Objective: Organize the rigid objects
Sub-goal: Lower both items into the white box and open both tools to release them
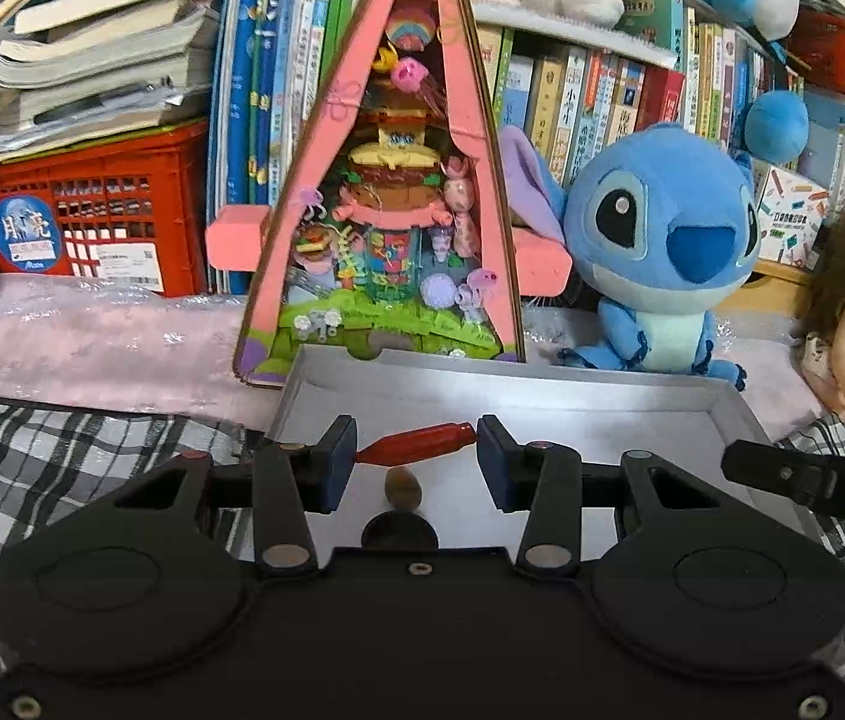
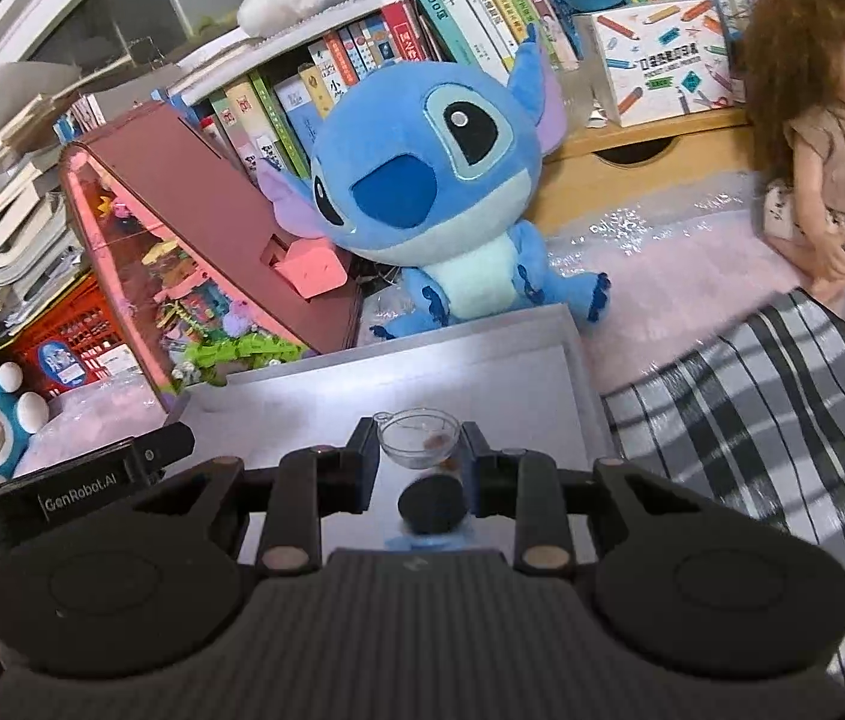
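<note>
My left gripper is shut on a small red bottle-shaped piece, held lengthwise between the blue pads above a shallow grey tray. A small brown object lies on the tray floor just beneath it. In the right wrist view my right gripper is shut on a small clear plastic cup with brownish bits inside, over the same grey tray. A dark round disc sits below the cup. The tip of the other gripper shows at each view's edge.
Behind the tray stand a pink triangular diorama, a blue plush toy, a doll, shelves of books and a red crate. Checked cloth and pink cover surround the tray.
</note>
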